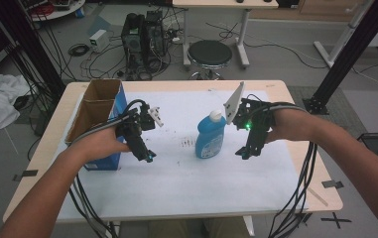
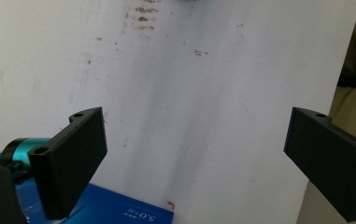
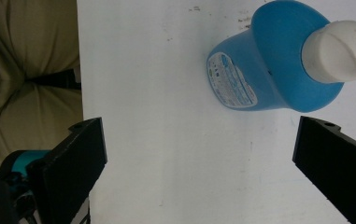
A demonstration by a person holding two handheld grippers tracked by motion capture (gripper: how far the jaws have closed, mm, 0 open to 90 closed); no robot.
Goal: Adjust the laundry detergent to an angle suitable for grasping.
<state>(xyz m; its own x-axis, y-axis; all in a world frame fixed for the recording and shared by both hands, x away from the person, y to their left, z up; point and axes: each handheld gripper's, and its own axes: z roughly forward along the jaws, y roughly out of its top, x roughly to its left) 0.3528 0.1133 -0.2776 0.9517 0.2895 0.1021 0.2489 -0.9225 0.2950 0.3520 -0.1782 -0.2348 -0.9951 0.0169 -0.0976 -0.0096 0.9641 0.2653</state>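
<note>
A: Where's the blue bottle (image 1: 210,138)?

B: Upright on the white sheet (image 1: 176,178) covering the table (image 1: 295,99), approx. mid-table in the high view. White cap (image 1: 217,115) on top, label facing the person. From the right gripper's own view it sits at about 1 o'clock, seen from above, cap (image 3: 341,50) toward the right edge.

A: Right gripper (image 1: 246,151)?

B: Just beside the bottle, at its 3 o'clock in the high view, not touching. Fingers point down at the sheet, spread wide, nothing btwn them. Grey three-cornered plate (image 1: 234,102) stands up on top of it, near the cap.

A: And the left gripper (image 1: 147,156)?

B: At the bottle's 9 o'clock, farther off than the right one. Fingers also released, wide apart, empty; its own view shows bare white sheet (image 2: 189,93) btwn them w/ a few dark smudges (image 2: 140,14) at 12 o'clock.

A: Anything else on the table?

B: Open cardboard box (image 1: 99,106) w/ blue sides at the table's left side, two compartments; can't tell what's inside. The left hand (image 1: 99,144) is right by its front corner. A blue printed corner (image 2: 119,207) shows at 6 o'clock in the left gripper view.

A: Cables?

B: Black bundles (image 1: 300,183) trail from both grippers off the near edge.
</note>
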